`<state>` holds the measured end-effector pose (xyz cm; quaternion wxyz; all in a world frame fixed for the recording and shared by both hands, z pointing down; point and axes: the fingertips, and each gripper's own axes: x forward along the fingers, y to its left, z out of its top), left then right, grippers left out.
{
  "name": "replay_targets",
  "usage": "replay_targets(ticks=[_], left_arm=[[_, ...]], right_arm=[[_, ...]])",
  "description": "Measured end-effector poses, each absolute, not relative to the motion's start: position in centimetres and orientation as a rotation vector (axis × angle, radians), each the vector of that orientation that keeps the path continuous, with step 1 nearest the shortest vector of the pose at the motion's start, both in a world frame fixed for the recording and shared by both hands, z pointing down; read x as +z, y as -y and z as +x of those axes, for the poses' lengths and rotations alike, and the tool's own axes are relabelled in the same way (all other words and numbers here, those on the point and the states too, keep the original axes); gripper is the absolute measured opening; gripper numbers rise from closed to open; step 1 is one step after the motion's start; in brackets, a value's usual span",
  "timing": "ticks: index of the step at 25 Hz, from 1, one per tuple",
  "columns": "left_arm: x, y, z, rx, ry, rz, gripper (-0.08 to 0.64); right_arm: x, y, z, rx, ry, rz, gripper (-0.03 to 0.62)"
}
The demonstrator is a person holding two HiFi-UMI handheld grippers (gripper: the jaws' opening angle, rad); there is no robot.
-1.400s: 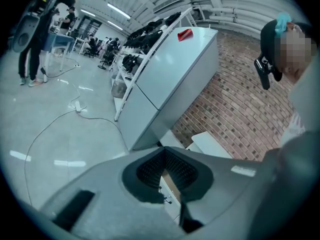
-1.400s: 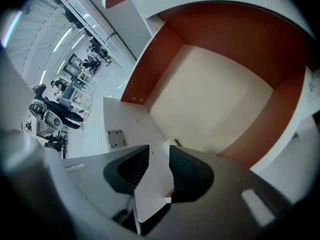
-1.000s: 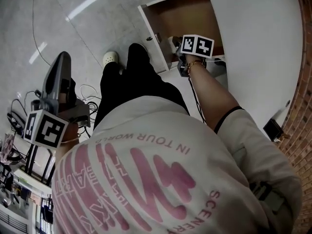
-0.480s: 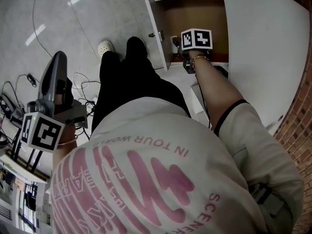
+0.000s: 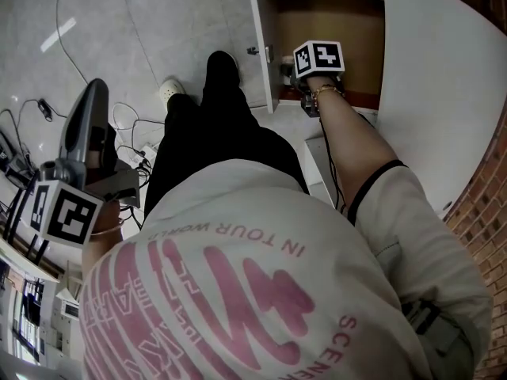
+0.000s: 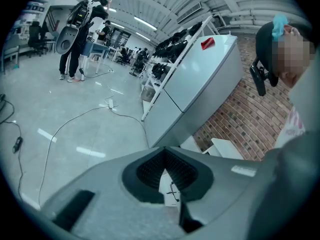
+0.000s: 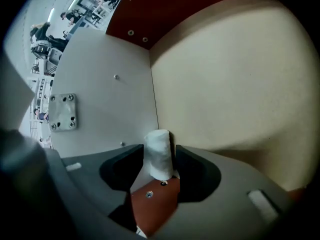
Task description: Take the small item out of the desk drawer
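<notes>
Open-topped drawer [image 5: 348, 18] — side wall [image 7: 105, 94] close

Right gripper [image 7: 160, 153]: jaws apart, having just been opening, with a small white roll [image 7: 158, 145] standing upright between them and a narrow gap at its right side. Left, a white drawer wall [image 7: 107, 91] bearing a screwed metal plate [image 7: 63, 112]. Right, a tan panel [image 7: 230, 84]. Near, a red-brown strip [image 7: 152, 206] with two screws.

the small roll [image 7: 159, 154] looks like soft matt paper, the drawer [image 7: 225, 84] floor smooth matt wood
</notes>
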<state>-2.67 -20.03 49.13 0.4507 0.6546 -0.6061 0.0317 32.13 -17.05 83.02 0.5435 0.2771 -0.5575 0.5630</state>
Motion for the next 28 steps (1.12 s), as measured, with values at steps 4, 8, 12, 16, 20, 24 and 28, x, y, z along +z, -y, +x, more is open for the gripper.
replay_targets(ticks=[4, 8, 12, 16, 20, 24, 28], left_arm=[[49.5, 19.4, -3.3, 0.082, 1.518, 1.591, 0.005], [50.1, 18.1, -3.3, 0.089, 1.537, 1.579, 0.005], [50.1, 17.9, -3.2, 0.099, 1.543, 1.589, 0.005], [49.9, 18.0, -3.9, 0.090, 1.549, 1.576, 0.005], [50.0, 17.6, -3.8, 0.090, 1.557, 1.572, 0.005], [50.1, 17.9, -3.6, 0.096, 1.553, 1.569, 0.005], [51.3, 18.0, -2.6, 0.105, 1.537, 1.566, 0.005]], right_arm=[[83.9, 16.7, 32.5, 1.317, 1.290, 0.627, 0.212], [84.8, 16.1, 32.6, 1.329, 1.295, 0.608, 0.182], [85.0, 16.2, 32.4, 1.317, 1.304, 0.585, 0.156], [84.6, 16.5, 32.1, 1.313, 1.295, 0.576, 0.150], [84.8, 16.2, 32.1, 1.312, 1.303, 0.569, 0.144], [84.7, 16.2, 32.0, 1.315, 1.311, 0.555, 0.138], [85.5, 16.1, 32.3, 1.318, 1.346, 0.547, 0.133]])
